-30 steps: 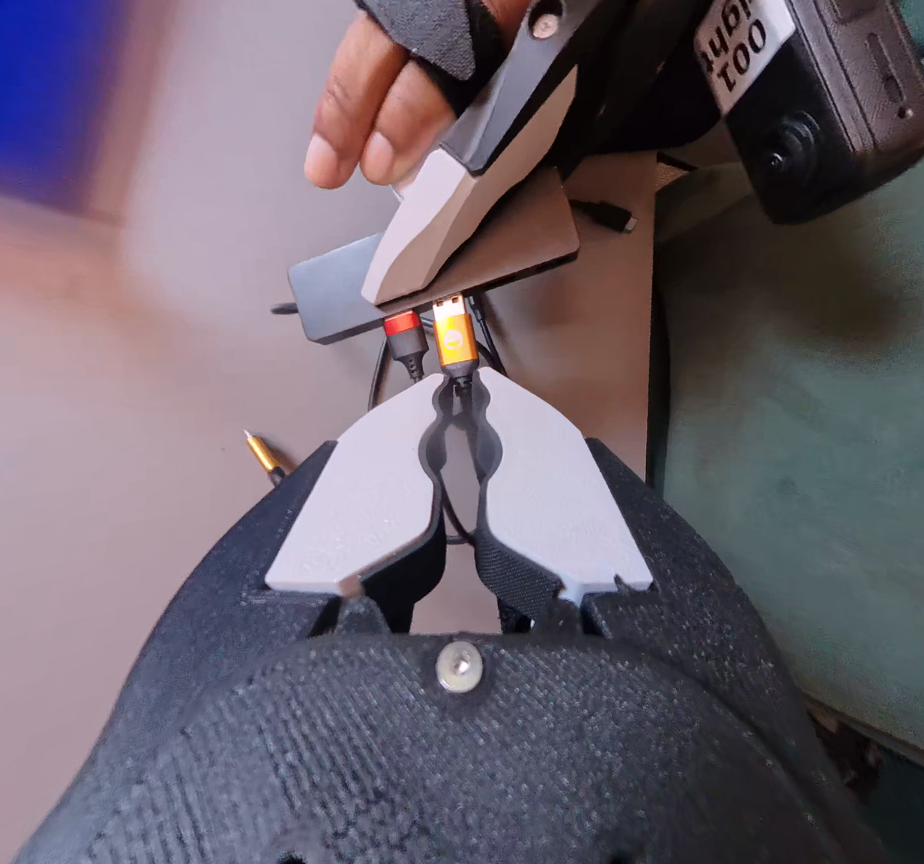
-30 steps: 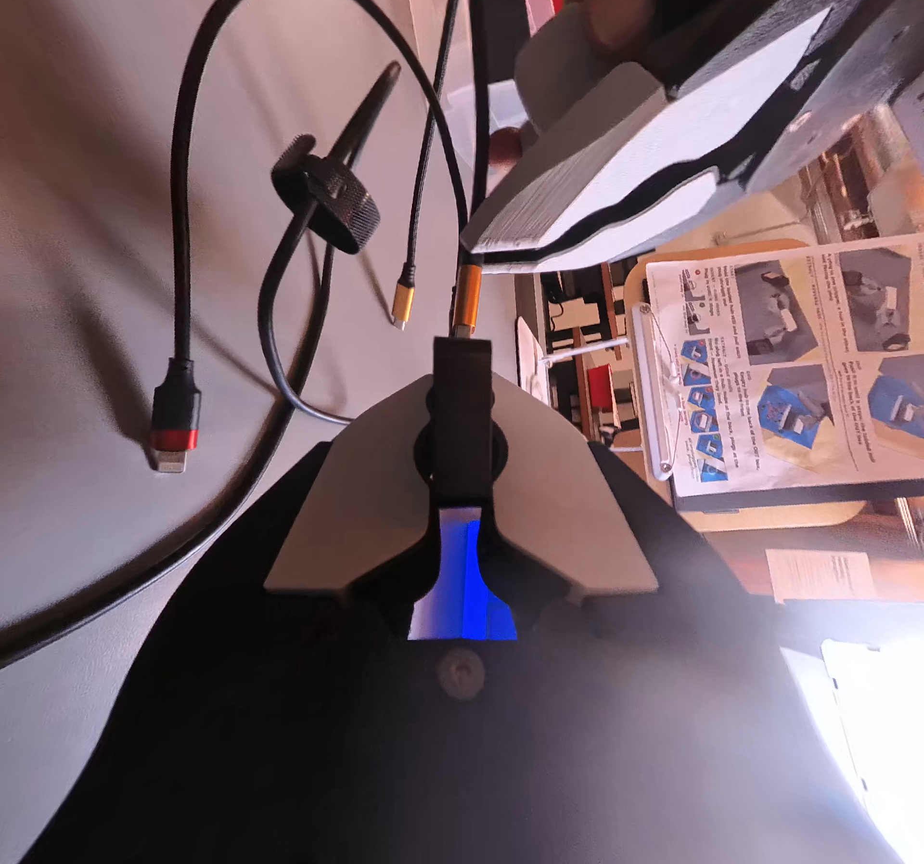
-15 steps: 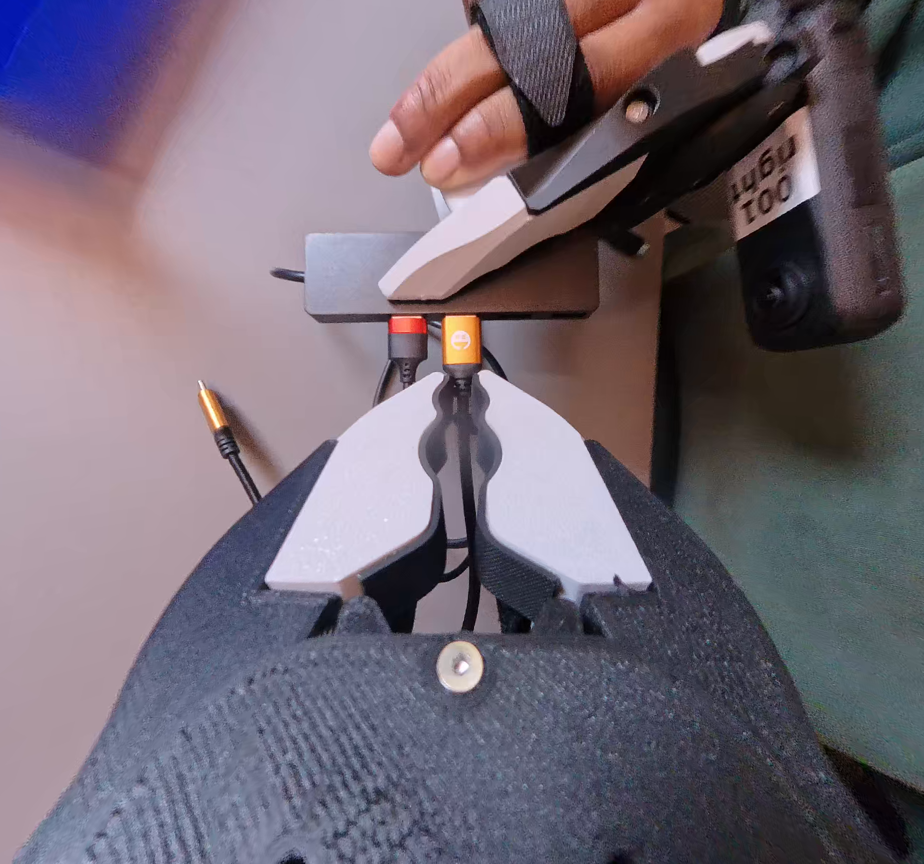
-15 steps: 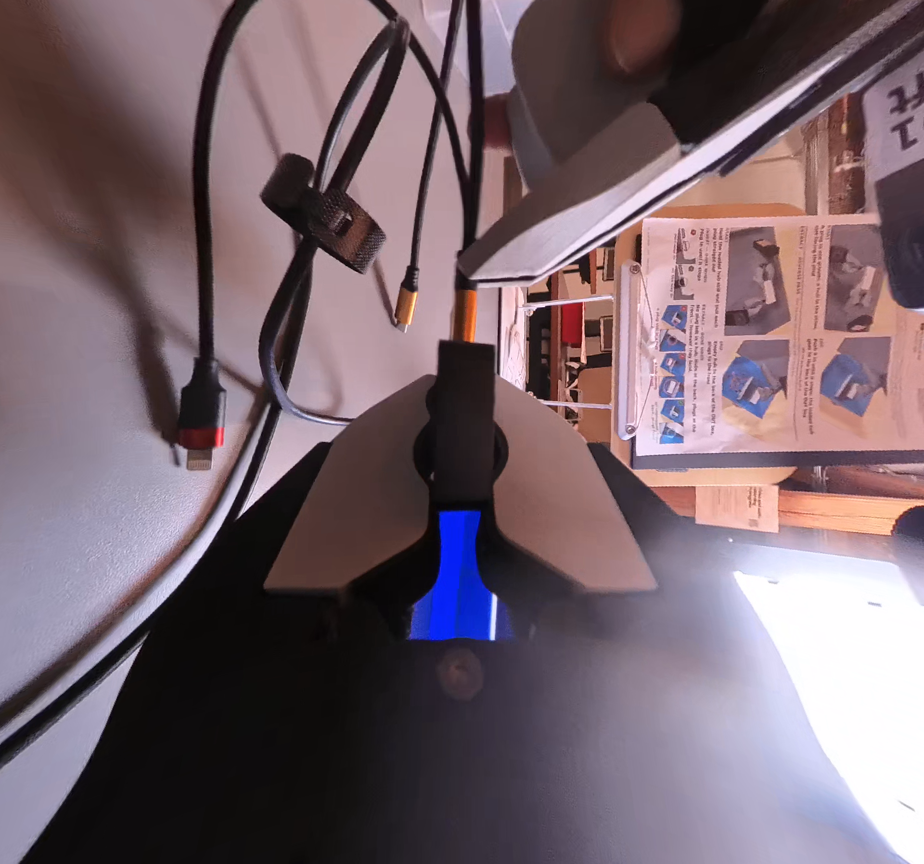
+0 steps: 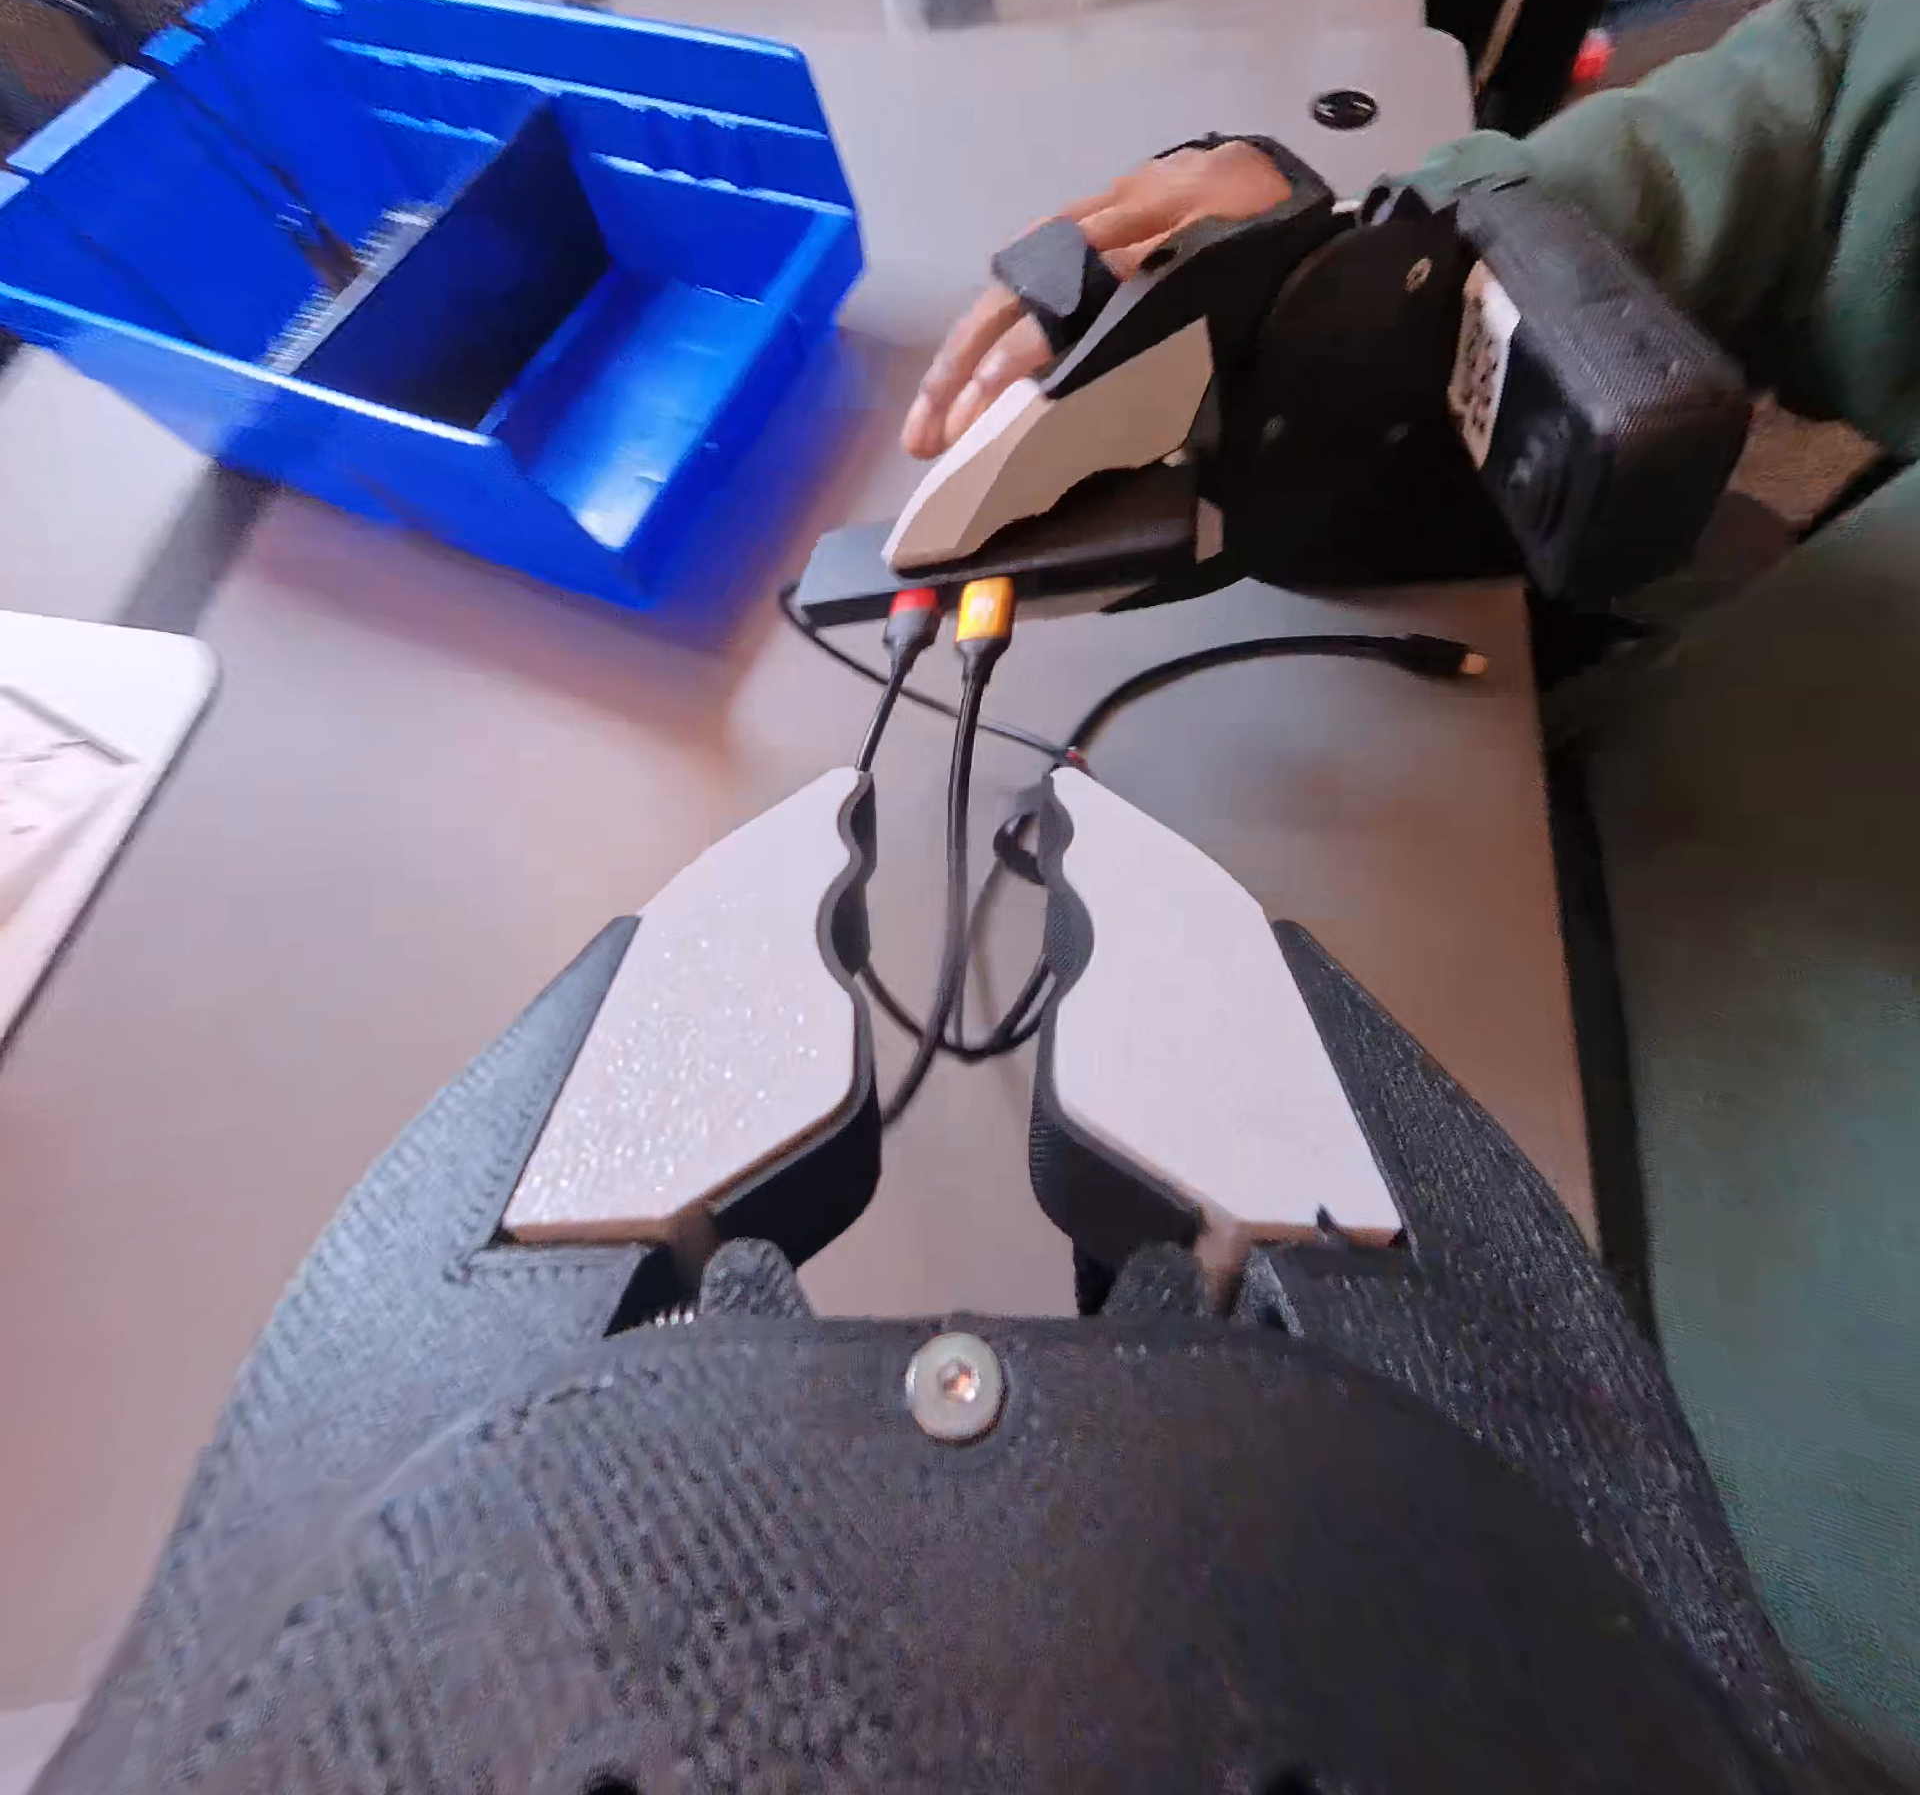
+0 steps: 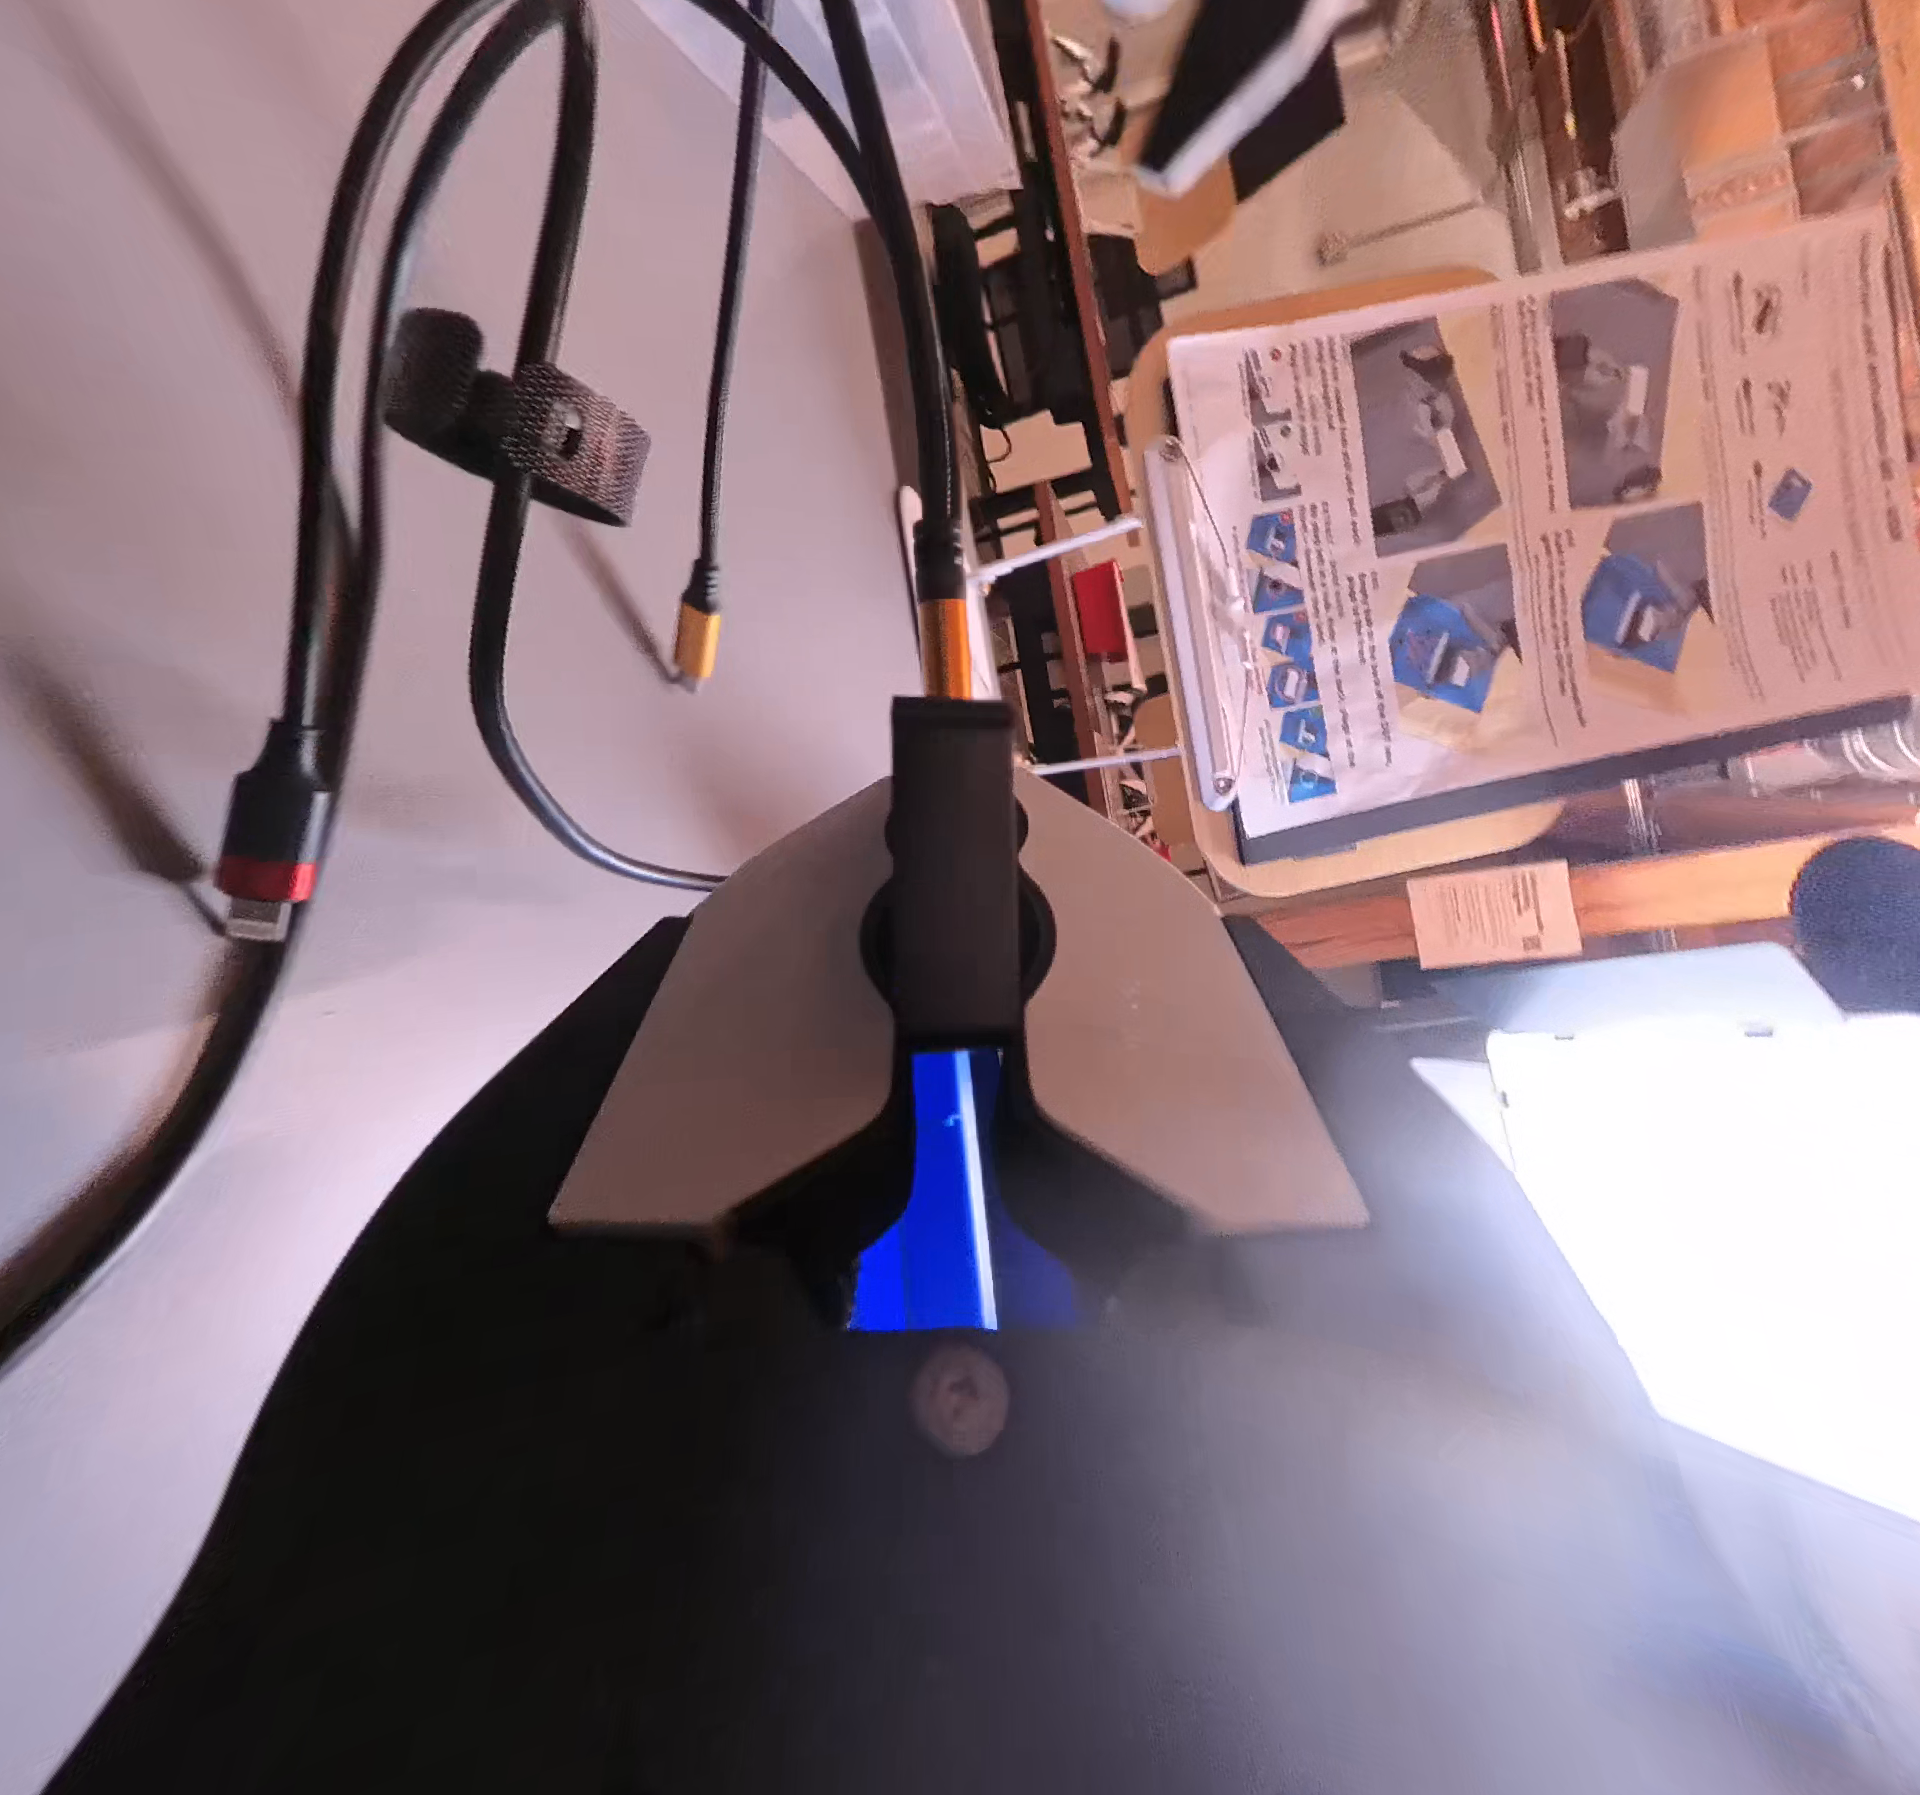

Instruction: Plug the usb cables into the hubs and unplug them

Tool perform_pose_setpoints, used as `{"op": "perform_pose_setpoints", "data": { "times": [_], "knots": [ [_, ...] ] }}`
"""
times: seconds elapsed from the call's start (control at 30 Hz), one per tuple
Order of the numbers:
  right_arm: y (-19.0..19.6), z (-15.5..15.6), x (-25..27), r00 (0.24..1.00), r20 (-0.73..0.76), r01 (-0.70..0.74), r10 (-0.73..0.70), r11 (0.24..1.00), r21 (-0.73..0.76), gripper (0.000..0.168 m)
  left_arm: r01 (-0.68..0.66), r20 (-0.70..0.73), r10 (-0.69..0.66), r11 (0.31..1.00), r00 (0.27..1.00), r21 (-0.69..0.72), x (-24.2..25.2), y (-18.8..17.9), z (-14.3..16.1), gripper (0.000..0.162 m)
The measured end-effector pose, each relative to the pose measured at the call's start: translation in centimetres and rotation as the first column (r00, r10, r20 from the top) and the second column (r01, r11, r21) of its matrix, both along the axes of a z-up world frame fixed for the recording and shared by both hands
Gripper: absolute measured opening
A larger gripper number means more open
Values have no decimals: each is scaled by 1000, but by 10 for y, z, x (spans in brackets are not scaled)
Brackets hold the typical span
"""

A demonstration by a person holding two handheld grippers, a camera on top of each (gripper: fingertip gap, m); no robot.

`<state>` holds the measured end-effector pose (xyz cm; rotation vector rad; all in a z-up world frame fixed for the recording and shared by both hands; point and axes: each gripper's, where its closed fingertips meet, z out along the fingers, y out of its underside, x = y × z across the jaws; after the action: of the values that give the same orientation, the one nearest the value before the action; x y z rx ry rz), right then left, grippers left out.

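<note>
The black USB hub point(image 5: 997, 556) serves as the reference point. It is pinched between the two grey fingers of the right gripper point(image 5: 935, 540) and held just above the brown table point(image 5: 436, 810); in the right wrist view the hub point(image 6: 954, 862) stands edge-on between the pressed-in fingers. A hand point(image 5: 1101, 291) with a black strap over its fingers works that gripper.

Two plugs sit in the hub's near edge: a red-collared plug point(image 5: 914, 604) and, just beside it toward the right gripper's body, an orange plug point(image 5: 983, 611). Their black cables run from the hub back toward the left gripper point(image 5: 954, 789).

The left gripper is spread wide and grips nothing; the orange plug's cable passes through the gap without contact that can be confirmed.

Beyond the hub lies a blue divided bin point(image 5: 436, 291). A loose cable end with a gold tip point(image 5: 1455, 662) lies on the table, near the hub on the side of the person's green sleeve point(image 5: 1714, 135).

In the right wrist view, a red-banded connector point(image 6: 265, 862) and a small orange connector point(image 6: 694, 633) lie loose on the table, apart from the hub.
</note>
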<state>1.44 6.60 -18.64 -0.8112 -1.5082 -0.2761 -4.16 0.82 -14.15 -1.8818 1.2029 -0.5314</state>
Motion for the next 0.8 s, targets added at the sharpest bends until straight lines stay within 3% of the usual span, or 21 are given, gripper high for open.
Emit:
{"op": "perform_pose_setpoints", "data": {
  "times": [0.17, 0.27, 0.37, 0.47, 0.57, 0.7, 0.8],
  "knots": [
    [14, 24, 11, 986, -152, 56, -70, 994, -93, 12, -184, 2, 188, 959, 982, 215, -36, 4, -14, 37],
    [7, 29, 8, 983, -183, 9, -26, 996, -94, 12, -253, 144, 227, 947, 963, 198, -42, 9, -22, 43],
    [1, 27, 2, 984, -177, -17, 6, 998, -64, 12, -224, 200, 190, 961, 961, 163, -37, 12, -23, 48],
    [0, 24, -1, 984, -179, -25, 14, 998, -62, 12, -118, 189, 91, 984, 978, 134, -21, 7, -28, 39],
    [0, 24, -1, 981, -193, -38, 26, 998, -58, 12, -76, 232, 54, 993, 971, 89, -13, 11, -28, 9],
    [-2, 30, 0, 973, -228, -46, 37, 998, -31, 12, -52, 414, 82, 995, 907, -82, -8, 17, -25, 3],
    [0, 22, -1, 982, -188, -35, 26, 998, -43, 12, -45, 442, 101, 990, 891, -137, -9, 15, -28, 3]
  ]
}}
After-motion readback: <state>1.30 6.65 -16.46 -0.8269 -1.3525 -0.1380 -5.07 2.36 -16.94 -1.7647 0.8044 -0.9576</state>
